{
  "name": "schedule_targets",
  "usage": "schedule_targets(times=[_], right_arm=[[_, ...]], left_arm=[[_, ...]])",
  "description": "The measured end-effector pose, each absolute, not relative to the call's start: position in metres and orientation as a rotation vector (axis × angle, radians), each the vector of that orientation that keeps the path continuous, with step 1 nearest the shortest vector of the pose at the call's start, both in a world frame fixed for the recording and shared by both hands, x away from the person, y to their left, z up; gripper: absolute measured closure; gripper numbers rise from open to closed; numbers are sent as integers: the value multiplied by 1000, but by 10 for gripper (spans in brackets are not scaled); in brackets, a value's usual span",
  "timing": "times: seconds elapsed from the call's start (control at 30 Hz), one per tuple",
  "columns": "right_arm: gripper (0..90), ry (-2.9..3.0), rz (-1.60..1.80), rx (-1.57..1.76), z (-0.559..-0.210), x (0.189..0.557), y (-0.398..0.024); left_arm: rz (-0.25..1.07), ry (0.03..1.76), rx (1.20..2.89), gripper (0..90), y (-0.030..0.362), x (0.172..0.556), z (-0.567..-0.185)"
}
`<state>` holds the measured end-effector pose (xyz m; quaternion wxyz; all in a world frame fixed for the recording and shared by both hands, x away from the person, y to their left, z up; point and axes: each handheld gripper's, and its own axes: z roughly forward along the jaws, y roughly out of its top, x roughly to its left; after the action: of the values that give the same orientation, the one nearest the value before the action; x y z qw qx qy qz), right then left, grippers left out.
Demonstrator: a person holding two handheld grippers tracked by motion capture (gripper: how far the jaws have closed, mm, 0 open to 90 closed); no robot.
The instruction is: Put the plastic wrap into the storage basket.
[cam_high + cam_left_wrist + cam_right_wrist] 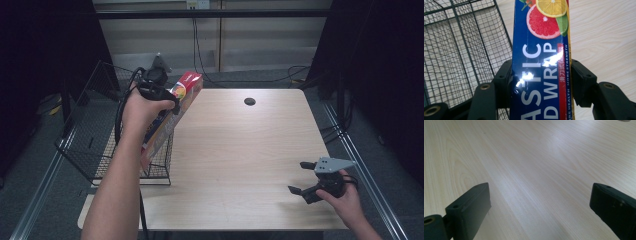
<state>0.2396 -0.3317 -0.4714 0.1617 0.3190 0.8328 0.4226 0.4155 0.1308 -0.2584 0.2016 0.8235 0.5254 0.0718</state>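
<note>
Pale wooden table [240, 150] forms the work surface. A plastic wrap box [541, 65] is clamped between the jaws of the left gripper [541, 85], tilted over the right edge of a wire basket [90, 145] at the table's left side. The right gripper [304, 181] is held wide open and empty, low above the table's near right corner.

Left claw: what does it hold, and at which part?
The left claw is shut on the wrap box, gripping its two long sides, partway along its length.
</note>
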Motion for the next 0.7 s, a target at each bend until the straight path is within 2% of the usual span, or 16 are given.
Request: schedule_targets(times=[0.7], right_arm=[[32, 2385, 1207, 907, -472, 240, -330]], left_arm=[[236, 1557, 2248, 444, 162, 413, -249]])
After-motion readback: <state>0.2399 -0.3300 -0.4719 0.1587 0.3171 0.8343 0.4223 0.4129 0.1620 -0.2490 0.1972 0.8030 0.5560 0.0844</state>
